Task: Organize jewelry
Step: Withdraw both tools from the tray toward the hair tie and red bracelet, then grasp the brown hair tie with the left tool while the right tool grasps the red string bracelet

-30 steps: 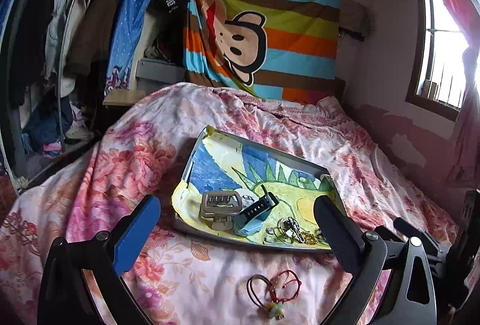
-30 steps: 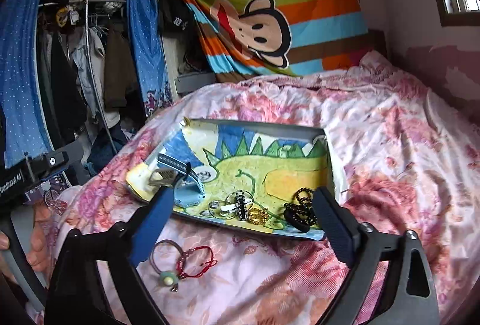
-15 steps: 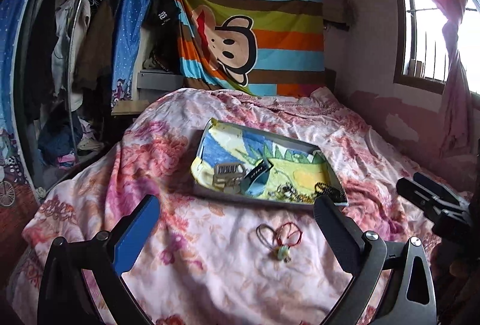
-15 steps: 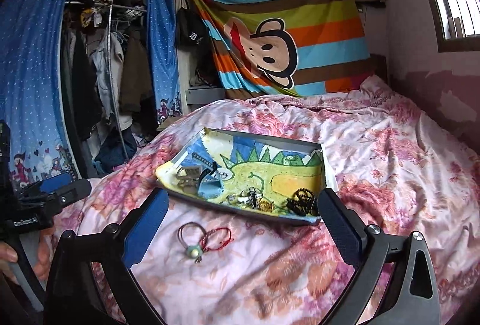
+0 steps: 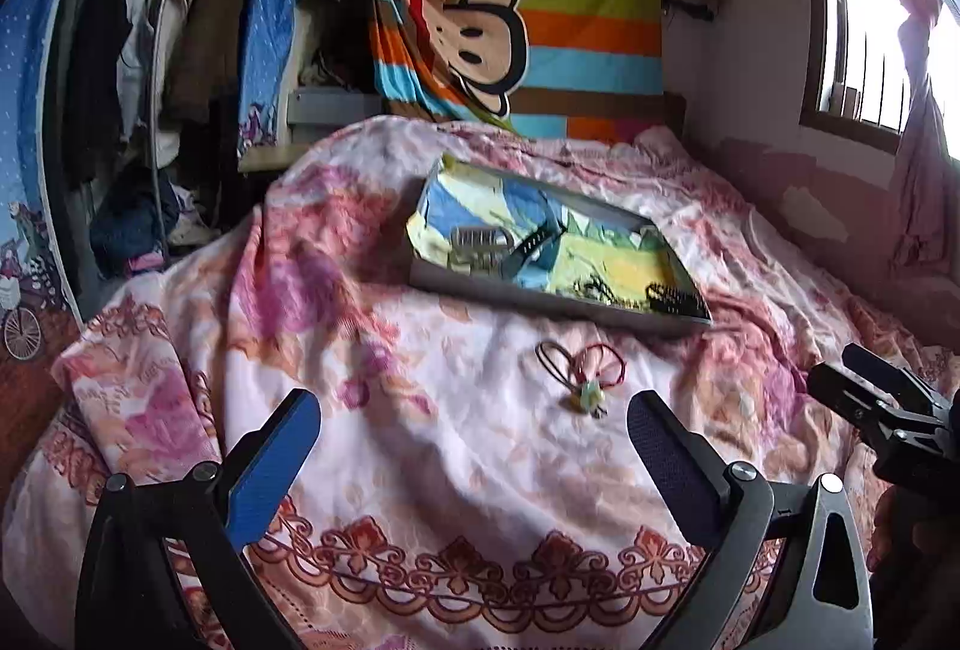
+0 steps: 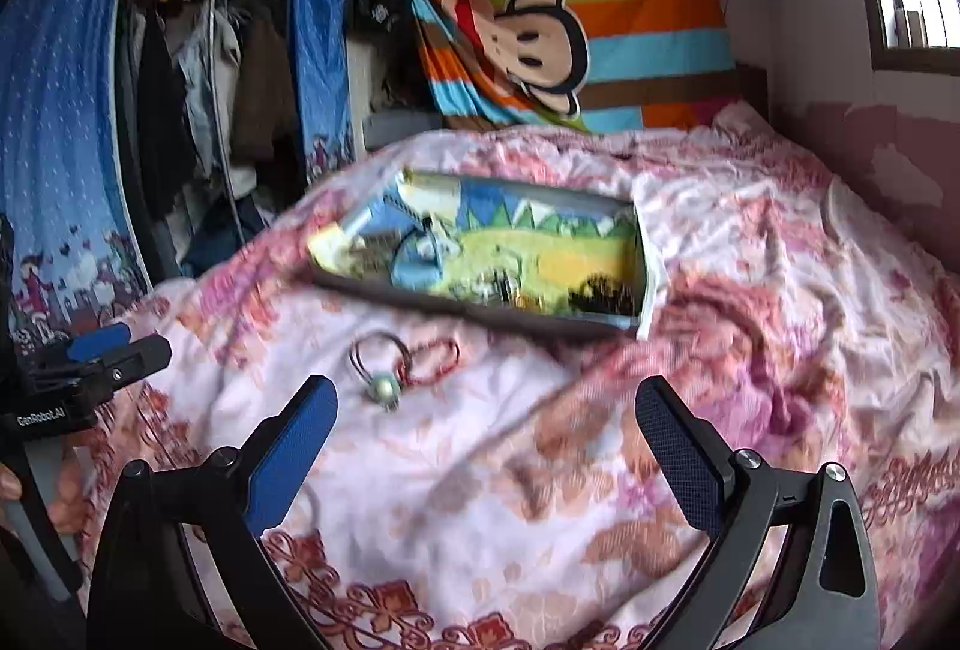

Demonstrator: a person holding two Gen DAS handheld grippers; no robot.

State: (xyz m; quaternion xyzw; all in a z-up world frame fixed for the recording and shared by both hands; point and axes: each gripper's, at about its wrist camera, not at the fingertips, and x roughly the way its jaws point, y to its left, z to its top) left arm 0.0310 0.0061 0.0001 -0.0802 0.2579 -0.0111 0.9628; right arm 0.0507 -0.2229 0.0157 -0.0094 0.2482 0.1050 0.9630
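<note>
A shallow tray [image 5: 558, 311] with a dinosaur picture lies on the bed and holds a hair claw [image 5: 477, 245], a blue clip, rings and black beads [image 5: 672, 299]. It also shows in the right wrist view [image 6: 474, 311]. Red and dark cord loops with a pale bead [image 5: 585, 380] lie on the quilt in front of the tray, and show in the right wrist view [image 6: 399, 359] too. My left gripper [image 5: 474, 440] is open and empty, well short of the cords. My right gripper [image 6: 486, 431] is open and empty, also short of them.
The pink floral quilt [image 5: 420, 440] covers the bed. A clothes rack [image 5: 150, 50] stands to the left, a striped monkey blanket [image 5: 510, 20] hangs behind, and a window [image 5: 870, 20] is at the right. The other gripper shows at each view's edge [image 5: 882, 410] [image 6: 90, 362].
Both grippers have pulled back from the tray, so the tray and cords look smaller and farther away. Both stay open and empty. Nothing on the bed has moved.
</note>
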